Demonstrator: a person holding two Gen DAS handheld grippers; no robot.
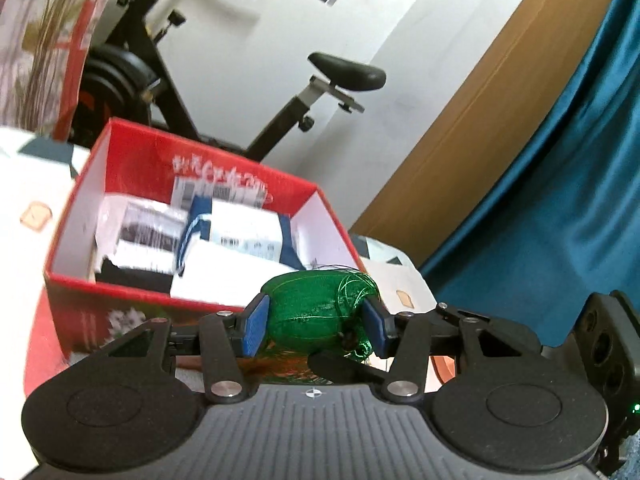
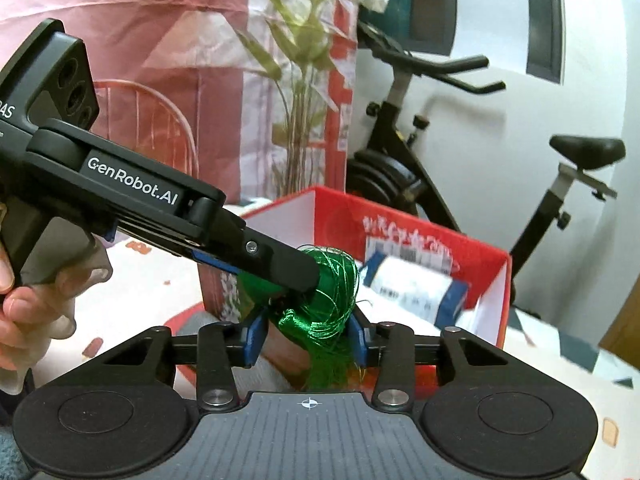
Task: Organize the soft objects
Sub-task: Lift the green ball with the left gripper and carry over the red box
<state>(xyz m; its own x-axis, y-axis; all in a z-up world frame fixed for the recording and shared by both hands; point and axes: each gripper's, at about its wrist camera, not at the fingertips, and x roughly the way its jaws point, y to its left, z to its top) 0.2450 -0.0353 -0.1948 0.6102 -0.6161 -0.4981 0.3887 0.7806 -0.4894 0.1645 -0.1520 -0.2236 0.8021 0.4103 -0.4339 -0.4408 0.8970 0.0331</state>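
Holding the green thread bundle (image 1: pixel 316 312) clamped in both the left gripper (image 1: pixel 316 326) and the right gripper (image 2: pixel 306 338), just before the red box (image 1: pixel 120 152), best carried level over its rim without snagging loose strands.

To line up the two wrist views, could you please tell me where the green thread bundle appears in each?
Left wrist: the green bundle sits low centre, between this camera's own jaws.
Right wrist: the bundle sits low centre, with the other gripper's finger reaching in across it from the left.
Shared landmark: the red box behind it.
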